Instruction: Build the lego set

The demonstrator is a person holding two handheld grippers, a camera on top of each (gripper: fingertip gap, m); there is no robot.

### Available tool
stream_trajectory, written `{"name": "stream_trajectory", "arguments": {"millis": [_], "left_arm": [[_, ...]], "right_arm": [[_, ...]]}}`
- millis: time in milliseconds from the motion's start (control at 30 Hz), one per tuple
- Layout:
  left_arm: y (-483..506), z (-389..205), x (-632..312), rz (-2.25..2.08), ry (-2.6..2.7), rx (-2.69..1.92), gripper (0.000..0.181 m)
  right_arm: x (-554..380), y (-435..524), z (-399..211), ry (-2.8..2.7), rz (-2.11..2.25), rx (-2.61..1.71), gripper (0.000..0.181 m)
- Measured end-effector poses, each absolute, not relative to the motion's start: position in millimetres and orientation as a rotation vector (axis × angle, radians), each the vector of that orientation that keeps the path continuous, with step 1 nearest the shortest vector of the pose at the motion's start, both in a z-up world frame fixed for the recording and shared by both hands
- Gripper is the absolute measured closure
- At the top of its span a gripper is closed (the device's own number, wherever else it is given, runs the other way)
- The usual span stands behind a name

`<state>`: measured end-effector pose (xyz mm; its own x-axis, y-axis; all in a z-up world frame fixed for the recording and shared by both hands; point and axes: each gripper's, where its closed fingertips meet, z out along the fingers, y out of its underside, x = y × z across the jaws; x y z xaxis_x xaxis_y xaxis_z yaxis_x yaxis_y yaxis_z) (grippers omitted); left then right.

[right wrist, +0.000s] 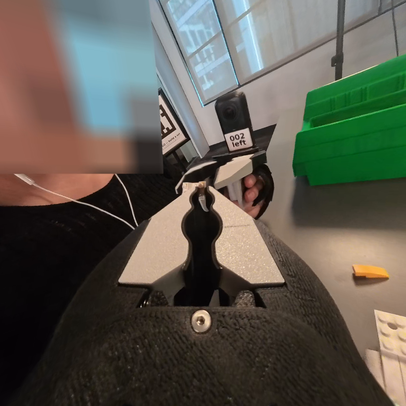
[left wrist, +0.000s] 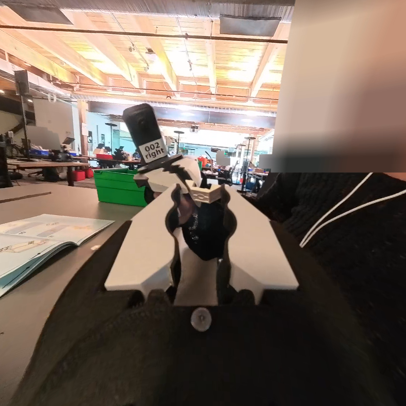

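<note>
- pinching a small tan lego assembly (left wrist: 205, 193) between its tips, the left gripper (left wrist: 201, 191) holds the piece up in the air, above the grey surface (left wrist: 66, 204) and in front of a person's black sweater (left wrist: 342, 219).
- the assembly is tan and angular, with a square notch on its top edge and a faint dark printed mark on its front face; a whitish part sticks out below it.
- the right gripper (right wrist: 201, 186) meets it from the other side; its jaws are drawn nearly together on a thin tan and white bit (right wrist: 201, 193) at the very tips, where the two grippers come together.
- in the right wrist view the left gripper (right wrist: 193, 186) shows farther off, a hand (right wrist: 250, 189) wrapped around its handle.
- an open instruction booklet (left wrist: 44, 237) lies on the surface to the left.
- a green bin (left wrist: 118, 186) stands behind the grippers.
- a lone orange sloped brick (right wrist: 370, 272) rests on the surface near the right gripper, apart from everything else.
- pale plates with studs (right wrist: 393, 336) lie at the lower right edge, blurred.
- thin white cords (left wrist: 329, 219) run down across the sweater.
</note>
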<state>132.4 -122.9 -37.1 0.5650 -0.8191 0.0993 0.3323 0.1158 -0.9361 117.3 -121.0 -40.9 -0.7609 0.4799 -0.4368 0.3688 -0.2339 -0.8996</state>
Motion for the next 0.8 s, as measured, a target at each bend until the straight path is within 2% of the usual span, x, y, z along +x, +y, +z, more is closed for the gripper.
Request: {"name": "stream_trajectory", "arguments": {"millis": [100, 367, 633, 800], "left_arm": [[-119, -35, 125, -0.827, 0.472, -1.16, 0.156], [-102, -34, 110, -0.456, 0.414, -1.188, 0.156], [-77, -51, 96, -0.026, 0.442, -1.32, 0.156], [-70, -62, 96, 0.108, 0.498, -1.36, 0.156]], "right_arm": [[111, -114, -38, -1.818, 2.089, -1.041, 0.177], [92, -96, -33, -1.614, 1.871, -1.125, 0.172], [79, -74, -53, -1.449, 1.966, -1.494, 0.153], [79, -84, -65, -1.463, 2.115, -1.608, 0.158]]}}
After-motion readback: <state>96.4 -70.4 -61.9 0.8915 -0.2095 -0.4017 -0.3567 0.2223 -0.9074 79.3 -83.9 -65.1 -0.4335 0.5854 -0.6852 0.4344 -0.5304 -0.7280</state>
